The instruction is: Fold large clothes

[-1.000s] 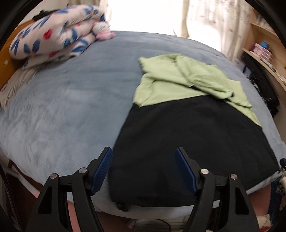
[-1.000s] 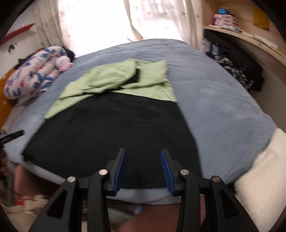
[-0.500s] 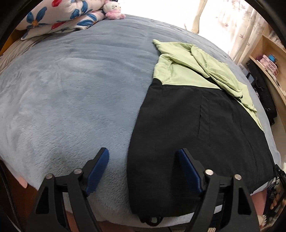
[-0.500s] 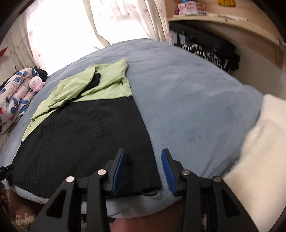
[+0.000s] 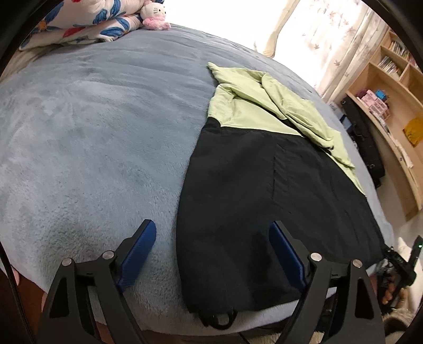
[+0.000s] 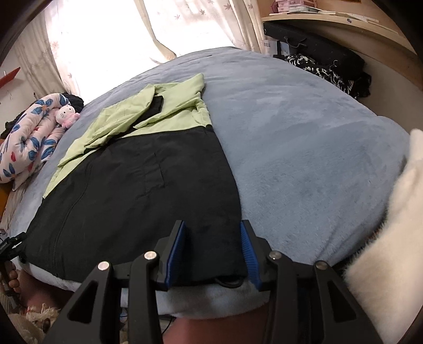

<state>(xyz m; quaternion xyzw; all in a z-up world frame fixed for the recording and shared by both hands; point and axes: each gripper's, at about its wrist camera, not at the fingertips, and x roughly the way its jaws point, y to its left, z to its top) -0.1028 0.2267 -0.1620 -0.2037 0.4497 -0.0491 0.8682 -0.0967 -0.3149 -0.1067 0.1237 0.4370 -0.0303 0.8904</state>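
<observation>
A large black and light-green garment (image 5: pixel 264 190) lies flat on a blue-grey bed, its green top part with folded sleeves at the far end (image 5: pixel 264 105). It also shows in the right wrist view (image 6: pixel 137 190). My left gripper (image 5: pixel 212 251) is open, its jaws straddling the garment's near left hem corner, just above the cloth. My right gripper (image 6: pixel 212 251) is open, its jaws on either side of the near right hem corner. A black drawcord loop (image 5: pixel 219 318) hangs at the hem.
The blue-grey plush blanket (image 5: pixel 92 145) covers the bed. A floral quilt (image 5: pixel 79 23) and a pink plush toy (image 5: pixel 156 16) lie at the far left. Wooden shelves (image 5: pixel 391 111) and dark bags (image 6: pixel 327 66) stand on the right. A white fluffy cloth (image 6: pixel 391 238) lies by the right gripper.
Both grippers moved apart and down to the garment's near hem corners: the left to the left corner, the right to the right corner. Both stayed open.
</observation>
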